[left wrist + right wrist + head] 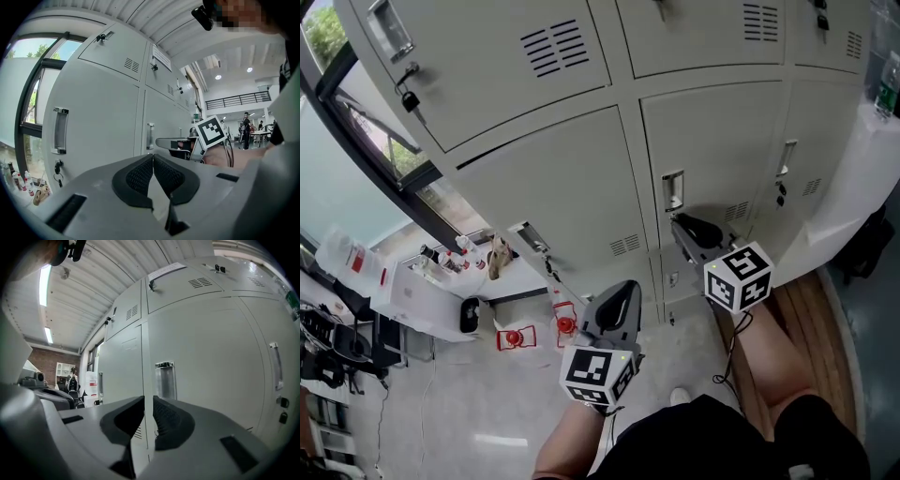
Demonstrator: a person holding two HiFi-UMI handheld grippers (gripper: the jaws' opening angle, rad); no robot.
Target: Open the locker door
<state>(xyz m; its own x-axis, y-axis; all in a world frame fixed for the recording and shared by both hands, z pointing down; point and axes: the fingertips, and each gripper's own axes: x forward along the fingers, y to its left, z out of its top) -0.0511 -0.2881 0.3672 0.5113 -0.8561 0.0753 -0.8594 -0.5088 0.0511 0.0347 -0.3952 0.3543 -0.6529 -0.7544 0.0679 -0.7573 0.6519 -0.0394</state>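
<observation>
**Step in hand.** We judge this to be the approach to the handle. Every door in view is closed.

**Left.** In the head view the neighbouring door (553, 197) is flush with its frame, and nothing touches its pull (530, 236). The left gripper (623, 295) hovers at 6 o'clock of that door, well apart from it. In the left gripper view its pads meet at the tips (153, 157) and carry nothing. We judge it to have no part in this step.

**Right.** The right gripper (686, 228) points level at the lockers. In the right gripper view its jaws (148, 401) stand a narrow slit apart with nothing between them. The recessed handle (673, 190) lies at 11 o'clock of this gripper in the head view, near but not touched. In the right gripper view it sits at 12 o'clock, just above the jaws. The locker door (722, 150) extends from the handle towards 3 o'clock and is closed.

**Next move, our judgement.** The right gripper should advance up to the handle and seat one finger in the recess, or clamp the lip. It should then draw straight back so that the door swings out. The slit looks tight for the lip, so a wider opening may be needed first.
</observation>
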